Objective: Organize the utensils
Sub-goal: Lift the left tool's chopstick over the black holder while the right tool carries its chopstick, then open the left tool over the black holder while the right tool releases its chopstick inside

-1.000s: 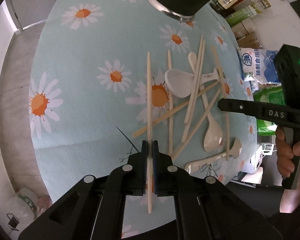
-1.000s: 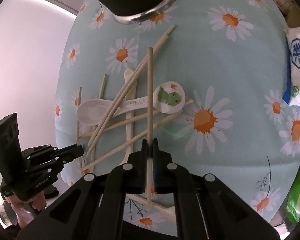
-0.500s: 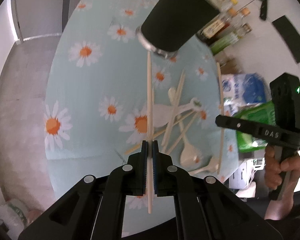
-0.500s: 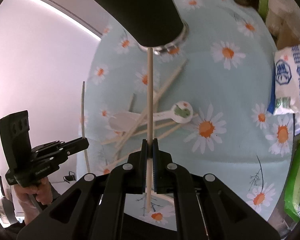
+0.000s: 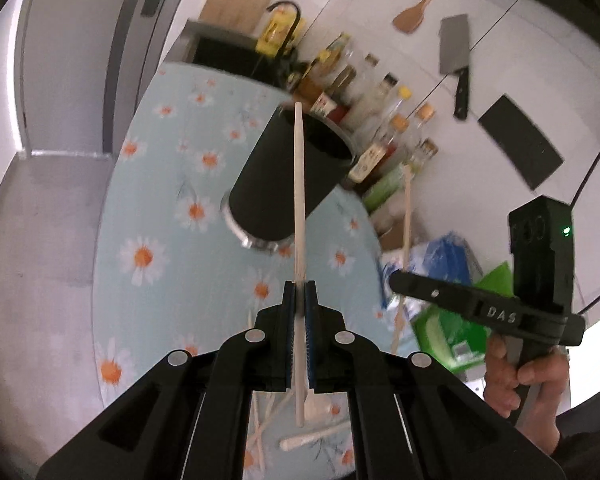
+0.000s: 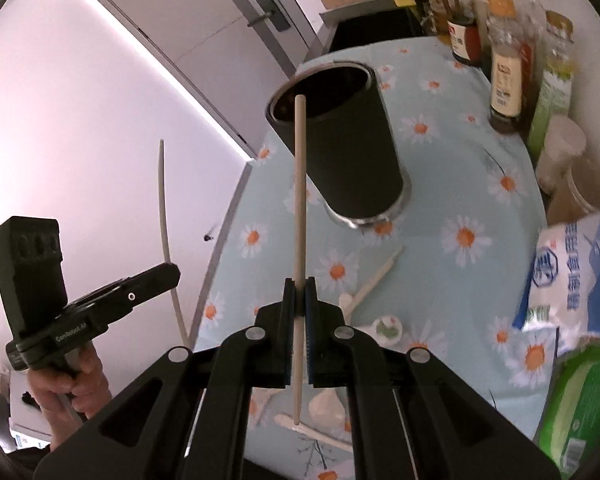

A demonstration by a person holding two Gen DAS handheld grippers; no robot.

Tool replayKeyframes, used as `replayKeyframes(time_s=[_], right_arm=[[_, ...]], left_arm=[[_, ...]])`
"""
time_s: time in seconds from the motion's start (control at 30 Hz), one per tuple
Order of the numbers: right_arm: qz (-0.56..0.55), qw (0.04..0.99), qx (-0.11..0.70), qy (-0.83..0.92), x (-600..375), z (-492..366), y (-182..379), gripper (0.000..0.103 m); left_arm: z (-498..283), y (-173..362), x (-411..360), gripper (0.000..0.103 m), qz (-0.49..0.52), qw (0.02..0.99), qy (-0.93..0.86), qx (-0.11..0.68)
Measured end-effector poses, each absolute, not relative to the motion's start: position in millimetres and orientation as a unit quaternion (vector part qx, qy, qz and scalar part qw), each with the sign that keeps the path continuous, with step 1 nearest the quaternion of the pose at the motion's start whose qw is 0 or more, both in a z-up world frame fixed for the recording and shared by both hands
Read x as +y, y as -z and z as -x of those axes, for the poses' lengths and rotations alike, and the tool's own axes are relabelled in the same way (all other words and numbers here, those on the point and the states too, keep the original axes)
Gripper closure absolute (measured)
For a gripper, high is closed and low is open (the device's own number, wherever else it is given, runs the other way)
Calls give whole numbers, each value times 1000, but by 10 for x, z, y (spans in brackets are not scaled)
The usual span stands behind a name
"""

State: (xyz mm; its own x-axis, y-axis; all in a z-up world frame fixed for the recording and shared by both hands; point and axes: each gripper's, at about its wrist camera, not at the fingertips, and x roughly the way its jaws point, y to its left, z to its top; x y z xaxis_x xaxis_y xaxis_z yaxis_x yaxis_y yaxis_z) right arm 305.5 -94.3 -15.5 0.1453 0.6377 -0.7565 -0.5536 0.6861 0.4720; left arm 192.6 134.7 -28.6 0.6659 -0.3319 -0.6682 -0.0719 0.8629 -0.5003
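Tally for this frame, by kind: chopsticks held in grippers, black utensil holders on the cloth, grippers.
Chopsticks held: 2, left chopstick and right chopstick
Black utensil holder: 1
Grippers: 2, left gripper and right gripper
Total: 5

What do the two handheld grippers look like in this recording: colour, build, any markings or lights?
Both are matte black plastic. The left gripper and right gripper each have angular fingers with silver rivets and blue ribbed pads. Seen from the other side, each has a boxy black housing over a pistol-style handle: the right one bears white "DAS" lettering and a green light, the left one small white lettering. No sleeves are visible.
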Motion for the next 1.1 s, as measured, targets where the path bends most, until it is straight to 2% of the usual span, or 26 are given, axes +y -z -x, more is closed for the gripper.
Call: replayKeyframes(time_s=[0.2, 0.33, 0.8, 1.1], right_arm=[[-59, 777, 479, -405, -815, -3290, -80, 97], [-77, 790, 441, -419, -736, -3489, -255, 97], [-109, 864, 221, -439, -618, -3929, -968, 97], [-97, 889, 181, -408, -525, -4164, -951, 97]], left_arm=[[-2205, 50, 1345, 99, 237, 896, 91, 365], [-2413, -206, 1248, 99, 188, 918, 102, 334], [-3138, -638, 1380, 99, 157, 961, 123, 191], [-3346, -703, 1479, 99, 162, 971, 107, 136]])
